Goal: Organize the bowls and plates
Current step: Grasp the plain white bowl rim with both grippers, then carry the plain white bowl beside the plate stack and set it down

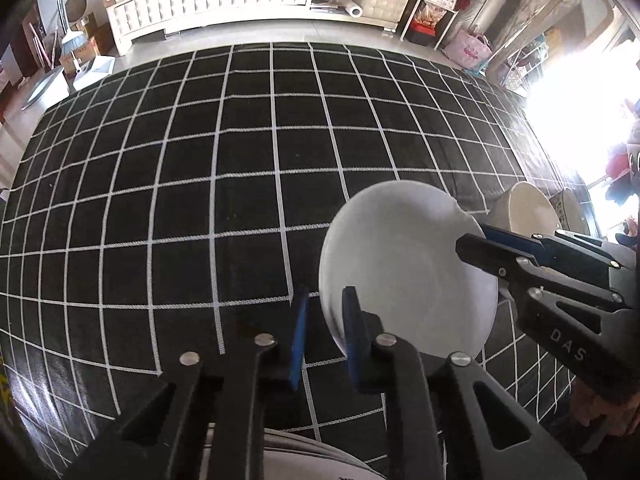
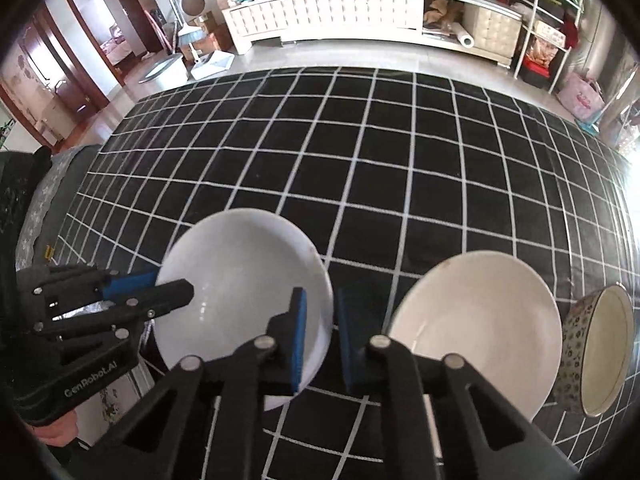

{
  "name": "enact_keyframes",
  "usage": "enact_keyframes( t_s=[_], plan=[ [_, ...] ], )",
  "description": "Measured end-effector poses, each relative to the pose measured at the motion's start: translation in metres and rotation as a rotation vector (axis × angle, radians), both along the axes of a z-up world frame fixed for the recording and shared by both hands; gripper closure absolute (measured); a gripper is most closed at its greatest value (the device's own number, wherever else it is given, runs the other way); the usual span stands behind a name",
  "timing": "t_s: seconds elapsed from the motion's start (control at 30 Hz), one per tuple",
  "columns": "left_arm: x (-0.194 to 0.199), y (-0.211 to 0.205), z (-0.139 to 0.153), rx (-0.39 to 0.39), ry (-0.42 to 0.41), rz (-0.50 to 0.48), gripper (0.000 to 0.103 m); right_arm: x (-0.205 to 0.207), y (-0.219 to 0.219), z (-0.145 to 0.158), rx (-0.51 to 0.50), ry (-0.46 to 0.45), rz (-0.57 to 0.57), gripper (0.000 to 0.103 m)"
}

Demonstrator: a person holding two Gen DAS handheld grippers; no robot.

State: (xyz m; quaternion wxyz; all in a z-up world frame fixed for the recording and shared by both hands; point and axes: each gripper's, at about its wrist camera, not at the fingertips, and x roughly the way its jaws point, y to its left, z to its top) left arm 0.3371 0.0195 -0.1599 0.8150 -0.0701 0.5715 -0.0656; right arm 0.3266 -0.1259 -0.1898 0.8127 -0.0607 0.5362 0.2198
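The checked tablecloth (image 2: 400, 184) fills most of the frame. Low at centre-left, a plain white bowl (image 2: 244, 280) is pinched at opposite rims by the left claw (image 1: 324, 332) and right claw (image 2: 322, 336), both clamped tight.

Lettering "DAS" on the black body of the right gripper (image 1: 472, 246), seen from the left wrist; "GenRobot.AI" in white on the body of the left gripper (image 2: 176, 288), seen from the right wrist
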Motion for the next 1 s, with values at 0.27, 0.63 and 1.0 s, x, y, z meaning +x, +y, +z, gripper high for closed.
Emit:
enact_keyframes(
  t_s=[0.27, 0.63, 1.0],
  plan=[
    [-0.007, -0.010, 0.005, 0.000, 0.003, -0.009, 0.094, -0.003, -0.014, -0.001, 0.042, 0.027, -0.052, 0.095],
    [-0.056, -0.040, 0.028, -0.008, -0.012, -0.014, 0.094, -0.051, -0.038, 0.021, 0.061, 0.019, -0.098, 0.095],
    [-0.115, -0.072, 0.050, 0.013, -0.046, -0.040, 0.094, -0.107, -0.061, 0.038, 0.068, 0.002, -0.133, 0.095]
  ],
)
